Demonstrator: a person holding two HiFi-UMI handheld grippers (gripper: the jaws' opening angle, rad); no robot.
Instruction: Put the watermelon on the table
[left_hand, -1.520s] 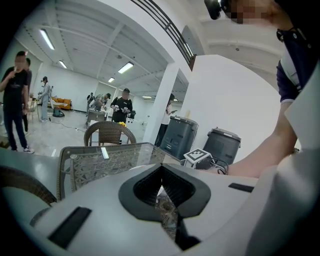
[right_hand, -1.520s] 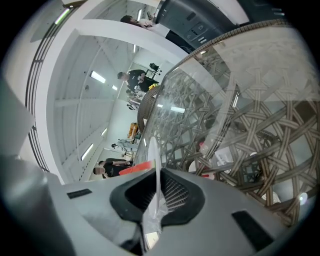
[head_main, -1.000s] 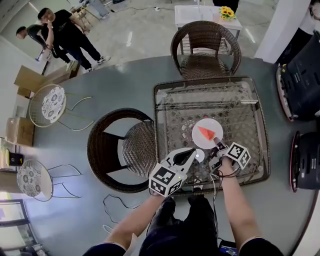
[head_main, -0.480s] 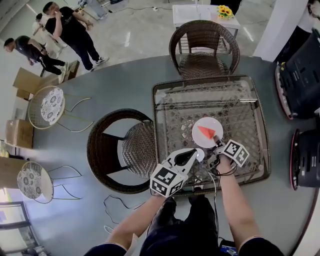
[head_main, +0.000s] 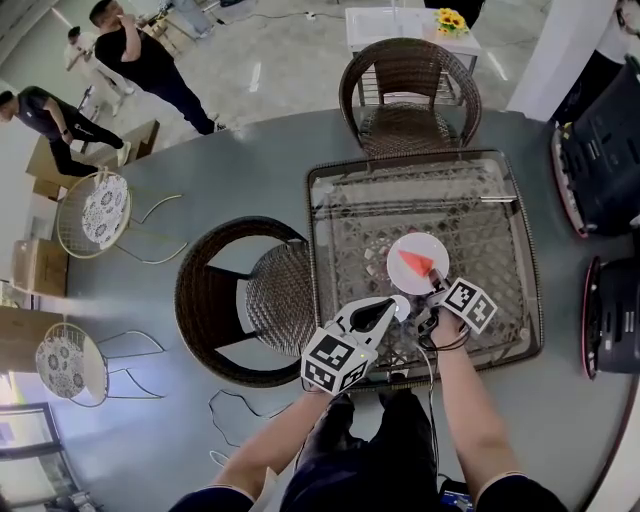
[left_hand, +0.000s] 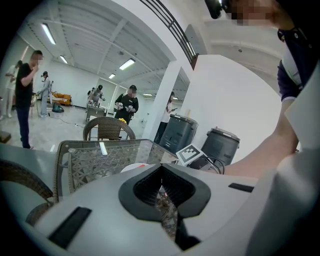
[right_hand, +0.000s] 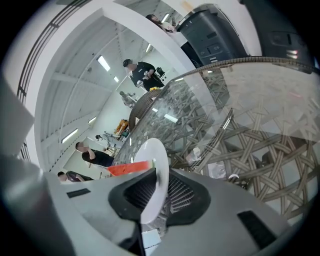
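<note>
A red watermelon wedge (head_main: 412, 264) lies on a small white plate (head_main: 404, 250) over the glass-topped wicker table (head_main: 345, 200). My right gripper (head_main: 434, 287) is shut on the plate's near rim. In the right gripper view the plate (right_hand: 152, 170) runs edge-on between the jaws, with the wedge (right_hand: 129, 168) to its left. I cannot tell whether the plate rests on the glass. My left gripper (head_main: 386, 312) hovers over the table's near left part, just left of the plate. Its jaws (left_hand: 161, 175) are shut with nothing between them.
One wicker chair (head_main: 408, 92) stands at the table's far side, another (head_main: 245, 300) at its left. Black bins (head_main: 600, 150) stand to the right. Two metal-frame stools (head_main: 95, 208), cardboard boxes and several people are at the far left. A cable (head_main: 230, 415) lies on the floor.
The plate and my right gripper have barely shifted, a touch up and to the right. The left gripper holds still. The people in the background have walked leftward.
</note>
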